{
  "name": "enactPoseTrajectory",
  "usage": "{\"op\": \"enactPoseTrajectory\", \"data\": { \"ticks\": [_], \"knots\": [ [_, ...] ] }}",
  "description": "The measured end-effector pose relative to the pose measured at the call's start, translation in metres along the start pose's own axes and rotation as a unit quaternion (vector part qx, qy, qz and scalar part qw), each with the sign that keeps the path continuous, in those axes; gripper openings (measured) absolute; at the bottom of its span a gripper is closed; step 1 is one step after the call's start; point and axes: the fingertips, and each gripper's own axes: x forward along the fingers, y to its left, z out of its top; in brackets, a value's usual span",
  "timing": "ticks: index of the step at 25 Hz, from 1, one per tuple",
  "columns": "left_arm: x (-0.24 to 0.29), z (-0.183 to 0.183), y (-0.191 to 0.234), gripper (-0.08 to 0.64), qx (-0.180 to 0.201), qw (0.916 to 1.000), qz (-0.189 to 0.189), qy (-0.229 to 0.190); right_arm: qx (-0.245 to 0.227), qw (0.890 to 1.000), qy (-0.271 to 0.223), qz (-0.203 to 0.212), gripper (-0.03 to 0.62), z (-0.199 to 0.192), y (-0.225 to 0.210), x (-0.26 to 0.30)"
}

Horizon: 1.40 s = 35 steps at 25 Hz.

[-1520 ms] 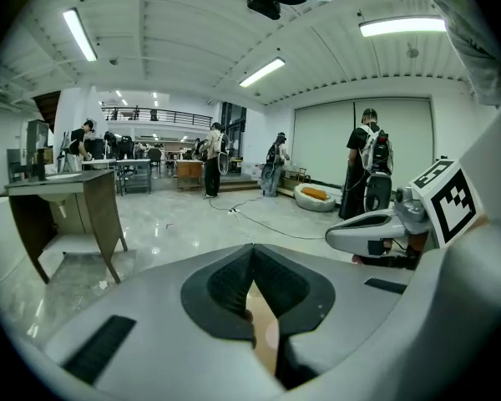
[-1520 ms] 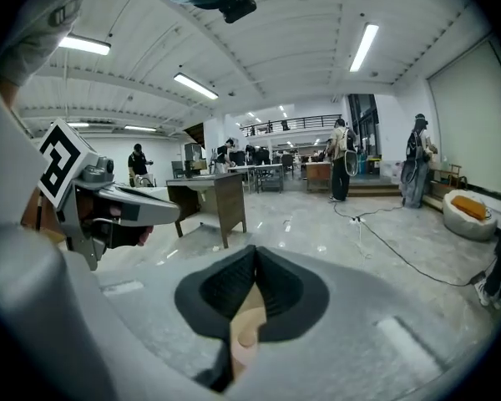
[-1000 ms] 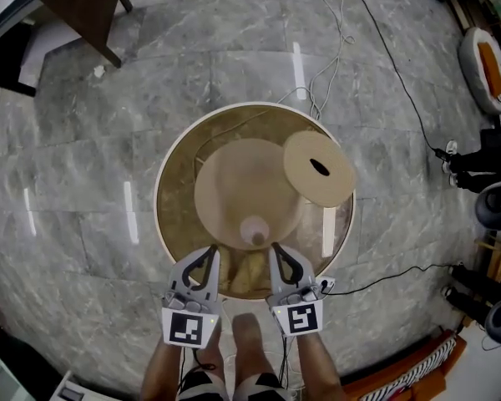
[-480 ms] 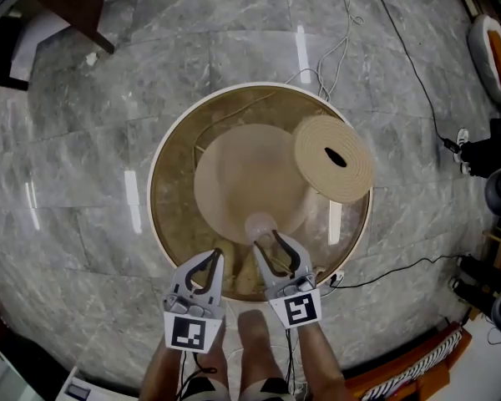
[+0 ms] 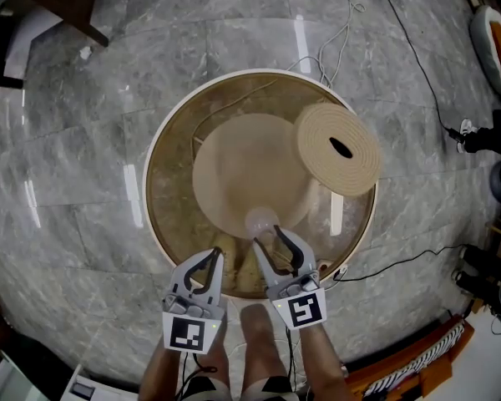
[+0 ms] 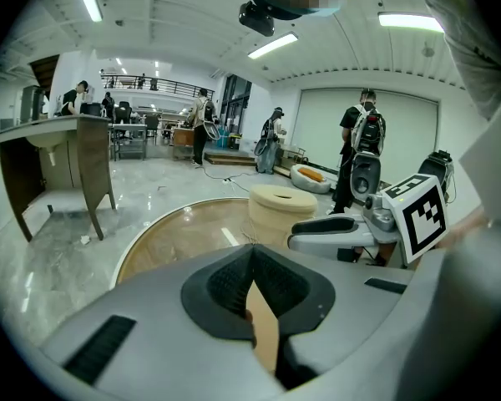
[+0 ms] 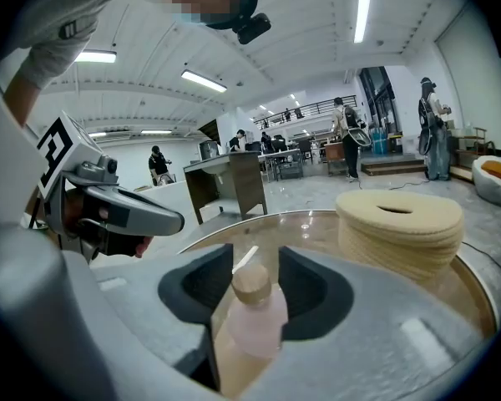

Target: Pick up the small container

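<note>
Left tool (image 5: pixel 215 255): jaws drawn together, nothing between them. It hangs at about 7 o'clock off the round glass desk (image 5: pixel 149 192), just over the near rim. It points toward 12 o'clock and touches nothing. Small container (image 5: pixel 261 221): a pale pink bottle with a tan cap, standing upright on the glass at the desk's 6 o'clock, near the rim and over the near edge of the beige cone base (image 5: pixel 234 174) seen through the glass. Right tool (image 5: pixel 267 237): jaws apart, one either side of the container. From this tool the bottle lies dead ahead at 12 o'clock and already deep in the gap. The right gripper view shows the cap level with the recesses in the pads, with desk showing on both sides of it. Whether the pads touch the lower body cannot be told, so this reads as bracketed, not clamped. The long axis is vertical, so the jaws would close across the body from 9 and 3 o'clock. The right tool is plainly the nearer one; the left sits at its 9 o'clock, apart from the bottle. Judgement: the reach looks done, and what remains is a squeeze, then a straight lift. The narrow body could slip or tip if the squeeze lands high, near the cap. Woven drum (image 5: pixel 338 149) with a slot in its top: at the desk's 2 o'clock, well apart from both tools and clear of a straight lift.
</note>
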Motion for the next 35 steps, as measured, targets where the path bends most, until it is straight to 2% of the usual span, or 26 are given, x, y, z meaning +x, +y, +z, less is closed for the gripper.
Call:
{"op": "enactPoseTrajectory", "data": {
  "ticks": [5,12,15,18,20,23,26,28,31,33,35],
  "knots": [
    [0.001,-0.005,0.002,0.017,-0.006,1.0000,-0.001,0.007,0.002,1.000,-0.001,0.001,0.172,-0.001,0.001,0.002],
    [0.001,-0.004,0.002,0.017,0.014,0.9999,-0.007,0.003,0.006,1.000,0.013,0.000,0.172,-0.012,0.002,0.003],
    [0.000,-0.007,0.003,0.017,0.005,1.0000,-0.005,0.007,0.002,1.000,0.018,0.001,0.172,-0.017,0.002,0.005],
    [0.000,-0.005,0.004,0.017,0.027,0.9996,-0.010,-0.006,0.005,1.000,0.022,-0.002,0.172,-0.020,0.003,0.008],
    [-0.001,-0.012,0.005,0.017,0.012,0.9999,-0.006,0.007,0.003,1.000,0.025,-0.003,0.171,-0.023,0.004,0.009],
    [0.000,-0.011,0.004,0.017,0.032,0.9994,-0.012,0.000,0.000,1.000,0.030,-0.004,0.171,-0.027,0.003,0.011],
    [-0.003,-0.018,0.003,0.017,0.018,0.9998,-0.010,0.008,-0.001,1.000,0.029,-0.010,0.170,-0.027,0.003,0.014],
    [-0.003,-0.013,0.004,0.017,0.040,0.9990,-0.014,-0.009,-0.003,0.999,0.028,-0.015,0.166,-0.027,0.002,0.016],
    [-0.005,-0.016,0.007,0.017,0.042,0.9990,-0.013,-0.008,-0.010,0.999,0.028,-0.020,0.150,-0.028,0.001,0.018],
    [-0.004,-0.011,0.009,0.017,0.065,0.9974,-0.016,-0.024,-0.015,0.999,0.027,-0.024,0.149,-0.028,0.001,0.018],
    [-0.007,-0.020,0.013,0.017,0.025,0.9997,-0.004,0.001,-0.022,0.999,0.026,-0.032,0.143,-0.028,0.002,0.018]
  ]
}}
